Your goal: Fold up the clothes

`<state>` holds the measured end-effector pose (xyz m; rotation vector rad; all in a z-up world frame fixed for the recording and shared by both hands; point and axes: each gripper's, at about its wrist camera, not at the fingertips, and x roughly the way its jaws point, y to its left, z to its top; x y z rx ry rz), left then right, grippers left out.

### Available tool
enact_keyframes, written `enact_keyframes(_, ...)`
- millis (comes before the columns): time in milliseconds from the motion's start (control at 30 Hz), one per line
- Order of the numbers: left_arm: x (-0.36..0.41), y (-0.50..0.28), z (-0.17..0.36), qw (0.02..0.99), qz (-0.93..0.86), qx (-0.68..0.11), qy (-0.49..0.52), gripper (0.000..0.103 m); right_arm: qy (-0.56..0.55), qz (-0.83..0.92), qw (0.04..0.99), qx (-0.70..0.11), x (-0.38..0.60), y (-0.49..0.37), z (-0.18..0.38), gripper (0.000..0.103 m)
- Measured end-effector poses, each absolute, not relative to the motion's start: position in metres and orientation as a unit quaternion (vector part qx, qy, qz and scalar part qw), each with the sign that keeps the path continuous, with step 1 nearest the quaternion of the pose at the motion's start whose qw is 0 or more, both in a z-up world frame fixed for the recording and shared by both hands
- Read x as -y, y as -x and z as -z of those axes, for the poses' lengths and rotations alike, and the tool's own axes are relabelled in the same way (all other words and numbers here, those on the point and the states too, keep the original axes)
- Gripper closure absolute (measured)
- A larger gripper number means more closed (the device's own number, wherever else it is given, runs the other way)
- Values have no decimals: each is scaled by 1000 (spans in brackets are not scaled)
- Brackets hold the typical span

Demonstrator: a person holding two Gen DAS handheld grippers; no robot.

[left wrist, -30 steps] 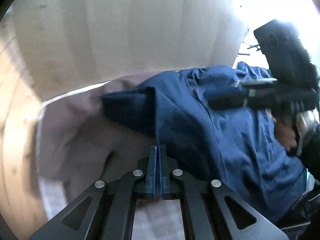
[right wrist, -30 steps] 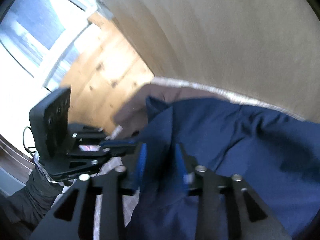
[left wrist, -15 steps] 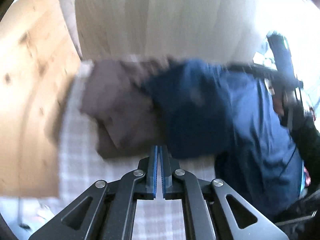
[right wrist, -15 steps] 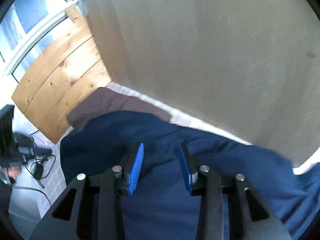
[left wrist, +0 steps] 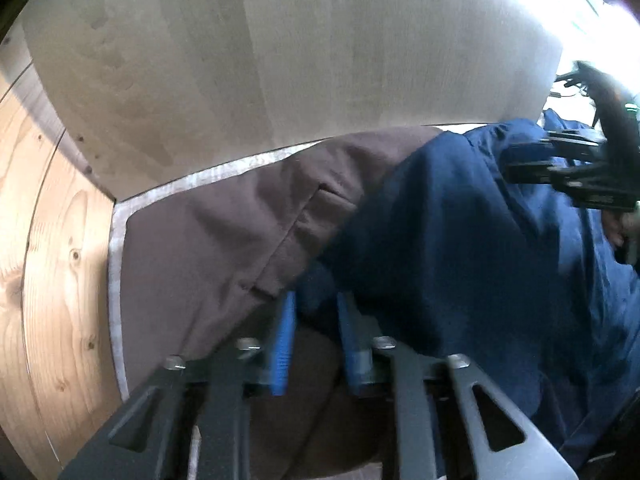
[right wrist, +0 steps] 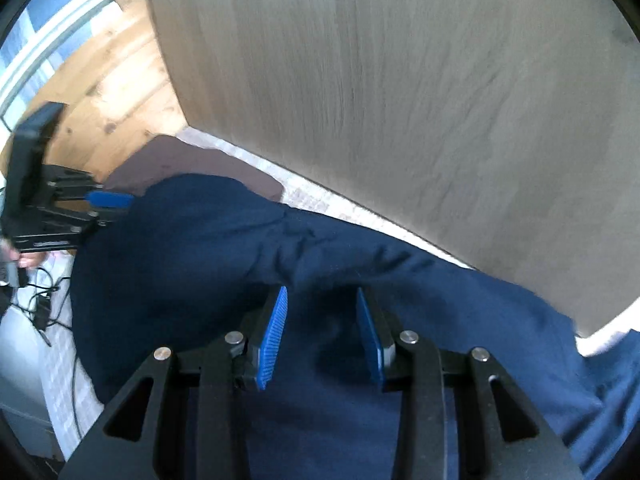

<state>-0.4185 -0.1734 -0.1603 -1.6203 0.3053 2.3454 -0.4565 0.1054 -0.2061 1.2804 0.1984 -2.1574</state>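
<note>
Okay, navy garment [left wrist: 460, 260] is lying spread across the checked sheet [right wrist: 312, 196], its left end overlapping the brown garment [left wrist: 208, 248] that is sitting in the corner by the wooden board [left wrist: 52, 260].

Left gripper [left wrist: 318, 320] is pointing steeply down at that overlap. Its jaws are showing apart in its own view, with a corner of the navy edge sitting between the tips. Not seeing the pads pressing it, so I'm calling it no grip.

Right gripper [right wrist: 322, 320] is hovering over the middle of the navy cloth, jaws partly apart, a raised fold running between the pads, nothing clamped.

Handling, as I'm judging it:
- Cloth is looking soft, limp and light, with no stiffness. It is going to sag and drag from any single pinch point.
- Weave is looking matte and not slippery, so the ribbed pads should be holding it fine.
- Best hold is looking like the hem or a corner, one per gripper, well apart, so the span is staying taut.
- Risk: the left pinch may be catching the brown layer underneath too.
</note>
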Motion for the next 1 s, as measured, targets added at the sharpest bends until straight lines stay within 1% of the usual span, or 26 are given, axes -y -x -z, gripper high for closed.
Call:
enact_keyframes(33, 174, 419, 159, 134, -812, -105, 558, 99, -481, 820, 299, -87, -103, 457, 207, 72)
enact_keyframes(100, 177, 421, 152, 127, -819, -101, 550, 100, -468, 829, 289, -101, -102, 455, 202, 72)
enact_keyframes(200, 183, 419, 136, 129, -833, -93, 529, 100, -457, 833, 303, -78, -110, 448, 187, 72)
enact_keyframes(333, 186, 418, 119, 123, -845, -87, 513, 100, -447, 836, 313, -69, -114, 436, 168, 72)
enact_keyframes(433, 187, 420, 109, 121, -849, -84, 507, 100, -444, 829, 337, -36, -113, 428, 154, 72)
enact_keyframes(567, 182, 414, 89, 131, -856, -82, 493, 100, -426, 819, 384, -20, -98, 414, 131, 71)
enact_keyframes(600, 180, 410, 85, 136, -857, -86, 489, 100, -418, 817, 397, -21, -93, 411, 124, 68)
enact_keyframes(633, 178, 407, 80, 141, -859, -90, 485, 100, -410, 815, 408, -21, -90, 410, 116, 62)
enact_keyframes(667, 176, 404, 75, 146, -860, -95, 480, 100, -402, 813, 420, -23, -88, 409, 109, 59)
enact_keyframes(700, 174, 403, 75, 144, -858, -104, 481, 100, -395, 813, 427, -29, -84, 408, 102, 55)
enact_keyframes(767, 181, 407, 87, 122, -847, -107, 507, 99, -391, 810, 433, -61, -65, 410, 94, 55)
enact_keyframes(833, 194, 401, 91, 96, -849, -101, 510, 96, -393, 795, 451, -98, -48, 414, 92, 55)
enact_keyframes(900, 209, 385, 92, 71, -855, -91, 505, 96, -393, 782, 465, -134, -28, 419, 92, 55)
enact_keyframes(1000, 230, 347, 95, 57, -860, -20, 507, 97, -401, 748, 504, -162, 4, 426, 96, 55)
